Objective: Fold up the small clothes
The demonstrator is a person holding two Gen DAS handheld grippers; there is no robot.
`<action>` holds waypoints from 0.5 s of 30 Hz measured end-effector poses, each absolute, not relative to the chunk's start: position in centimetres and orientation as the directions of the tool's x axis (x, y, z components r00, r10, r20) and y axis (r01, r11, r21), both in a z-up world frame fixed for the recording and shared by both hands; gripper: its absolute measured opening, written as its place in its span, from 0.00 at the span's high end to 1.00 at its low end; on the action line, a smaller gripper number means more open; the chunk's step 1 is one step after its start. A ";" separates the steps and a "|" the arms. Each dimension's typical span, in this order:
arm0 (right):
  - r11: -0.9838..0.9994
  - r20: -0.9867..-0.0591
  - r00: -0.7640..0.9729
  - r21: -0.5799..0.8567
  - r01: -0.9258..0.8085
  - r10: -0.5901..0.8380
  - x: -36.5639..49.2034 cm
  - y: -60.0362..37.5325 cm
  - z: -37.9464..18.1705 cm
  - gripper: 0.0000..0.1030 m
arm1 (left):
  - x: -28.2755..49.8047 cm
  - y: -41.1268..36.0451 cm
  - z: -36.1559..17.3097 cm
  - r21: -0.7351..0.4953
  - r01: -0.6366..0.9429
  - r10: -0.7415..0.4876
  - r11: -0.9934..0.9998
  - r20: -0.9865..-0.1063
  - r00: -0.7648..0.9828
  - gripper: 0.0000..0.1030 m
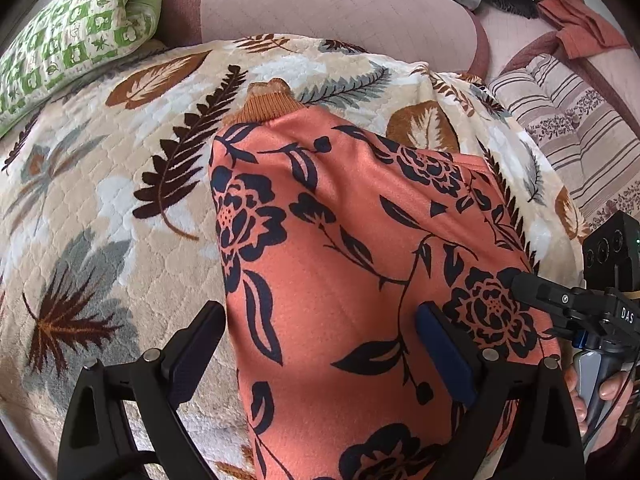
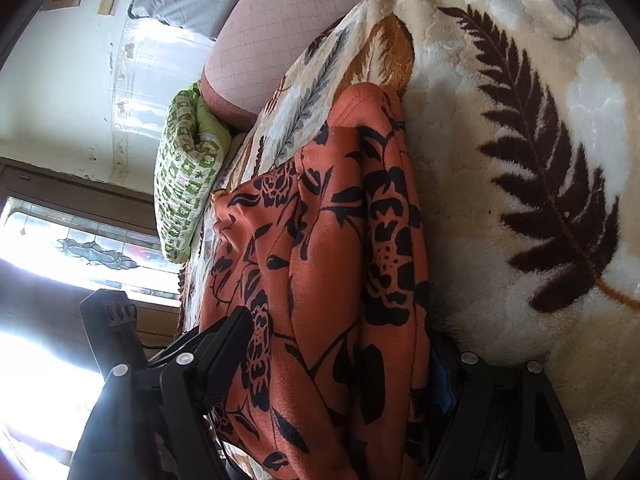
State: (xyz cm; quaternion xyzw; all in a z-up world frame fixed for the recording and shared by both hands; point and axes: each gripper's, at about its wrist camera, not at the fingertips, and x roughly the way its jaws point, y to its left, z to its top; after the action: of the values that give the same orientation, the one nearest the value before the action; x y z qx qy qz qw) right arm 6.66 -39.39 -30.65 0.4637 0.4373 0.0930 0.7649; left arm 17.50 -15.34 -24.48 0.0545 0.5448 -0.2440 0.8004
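An orange garment with a black flower print (image 1: pixel 344 240) lies folded lengthwise on a leaf-patterned blanket (image 1: pixel 100 168), its ribbed brown collar (image 1: pixel 268 104) at the far end. My left gripper (image 1: pixel 320 344) is open, its fingers spread over the garment's near left part. My right gripper (image 2: pixel 340 360) is open around the garment's (image 2: pixel 320 264) right edge; it also shows in the left wrist view (image 1: pixel 560 300) at the right. In the right wrist view the camera is rolled sideways and the right finger is mostly hidden by cloth.
A green patterned pillow (image 1: pixel 76 36) lies at the back left. A pink quilted cushion (image 1: pixel 340 4) stands behind the blanket. A striped cushion (image 1: pixel 568 120) and an orange cloth (image 1: pixel 580 20) lie at the back right. A window (image 2: pixel 80 248) shows in the right wrist view.
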 end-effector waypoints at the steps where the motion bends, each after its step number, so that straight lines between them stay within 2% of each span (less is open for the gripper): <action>1: 0.557 -0.583 0.599 0.789 0.259 0.548 6.7 -39.3 -30.7 0.23 | 17.5 -15.4 -24.5 -0.178 0.449 -0.330 0.876 -0.900 0.286 0.07; 7: 0.593 -0.601 0.588 0.769 0.240 0.541 7.1 -38.5 -30.6 0.25 | 17.8 -15.8 -25.1 -0.173 0.442 -0.321 0.880 -0.903 0.286 0.07; 15: 0.609 -0.618 0.579 0.754 0.247 0.531 7.3 -38.6 -31.1 0.38 | 18.0 -16.4 -25.7 -0.154 0.440 -0.305 0.885 -0.905 0.295 0.06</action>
State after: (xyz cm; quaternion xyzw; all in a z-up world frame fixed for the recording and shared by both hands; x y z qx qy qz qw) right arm 7.30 -38.61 -31.05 0.4328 0.4493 0.0914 0.7762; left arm 18.01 -16.35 -25.73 0.0620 0.5463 -0.2321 0.8024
